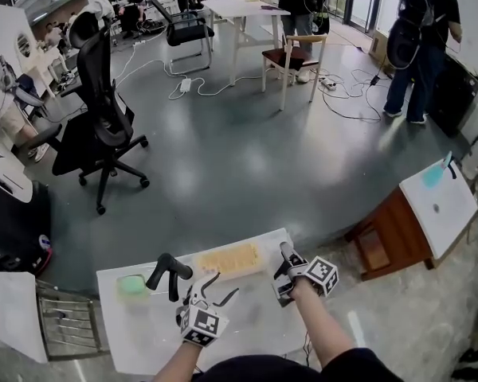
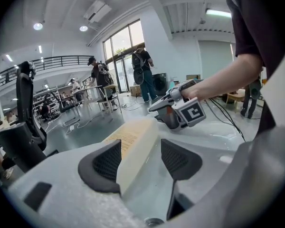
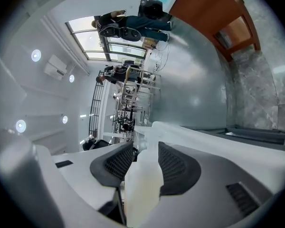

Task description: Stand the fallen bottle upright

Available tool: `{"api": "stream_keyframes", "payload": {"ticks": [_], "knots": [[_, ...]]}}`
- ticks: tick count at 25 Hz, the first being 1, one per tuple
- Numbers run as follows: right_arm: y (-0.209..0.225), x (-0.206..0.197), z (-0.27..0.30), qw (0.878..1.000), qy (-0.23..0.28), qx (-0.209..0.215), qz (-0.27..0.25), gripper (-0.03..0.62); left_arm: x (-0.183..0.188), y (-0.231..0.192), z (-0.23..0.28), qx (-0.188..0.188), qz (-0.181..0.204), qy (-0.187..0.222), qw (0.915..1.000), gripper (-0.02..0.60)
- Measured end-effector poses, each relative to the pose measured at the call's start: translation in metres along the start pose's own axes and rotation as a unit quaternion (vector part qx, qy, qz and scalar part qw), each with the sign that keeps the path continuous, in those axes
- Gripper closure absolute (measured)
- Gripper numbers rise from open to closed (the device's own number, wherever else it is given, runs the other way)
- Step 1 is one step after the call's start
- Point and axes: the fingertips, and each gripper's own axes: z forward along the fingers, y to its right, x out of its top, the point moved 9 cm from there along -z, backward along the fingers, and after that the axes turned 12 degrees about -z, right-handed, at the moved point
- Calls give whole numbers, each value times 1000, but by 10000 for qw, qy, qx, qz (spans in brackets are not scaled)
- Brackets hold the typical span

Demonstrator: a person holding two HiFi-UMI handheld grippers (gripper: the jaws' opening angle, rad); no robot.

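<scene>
A pale yellow bottle [image 1: 229, 259] lies on its side near the far edge of the white table [image 1: 143, 337]. My right gripper [image 1: 285, 255] is at its right end. In the right gripper view the pads sit tight against a narrow white part of the bottle [image 3: 143, 184], so that gripper [image 3: 145, 163] is shut on it. My left gripper [image 1: 220, 286] is just in front of the bottle's body and open. In the left gripper view [image 2: 140, 160] the bottle [image 2: 133, 139] runs away from between the spread jaws, close against the left pad [image 2: 102, 163].
A green block [image 1: 131, 286] and a black curved object [image 1: 169, 270] lie on the table's left part. A wire rack [image 1: 64, 321] stands left of the table and a brown cabinet with a white top [image 1: 406, 221] to its right. An office chair [image 1: 103, 126] and people stand farther off.
</scene>
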Motion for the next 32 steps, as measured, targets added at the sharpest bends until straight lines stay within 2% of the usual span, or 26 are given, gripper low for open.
{"api": "stream_keyframes", "payload": {"ticks": [3,10,20,25,30,32], "knots": [[0,1,6,9998,89,-167,91,447,-1,-2,2,-2,-33,-23,10000,324],[5,-1,20,9981,387,-248,410,487,-7,-13,2,35,-132,-47,9999,324],[1,-4,12,9978,340,-384,426,500,-17,-14,3,-44,-272,-126,9995,324],[-7,-4,4,9981,369,-393,295,500,-18,-17,1,-34,-293,-84,9995,324],[-23,1,-3,9993,355,-15,-78,500,-18,-17,-5,56,-394,23,9992,324],[-36,4,-8,9990,325,-10,-320,500,-16,-17,-6,93,-438,80,9990,324]]}}
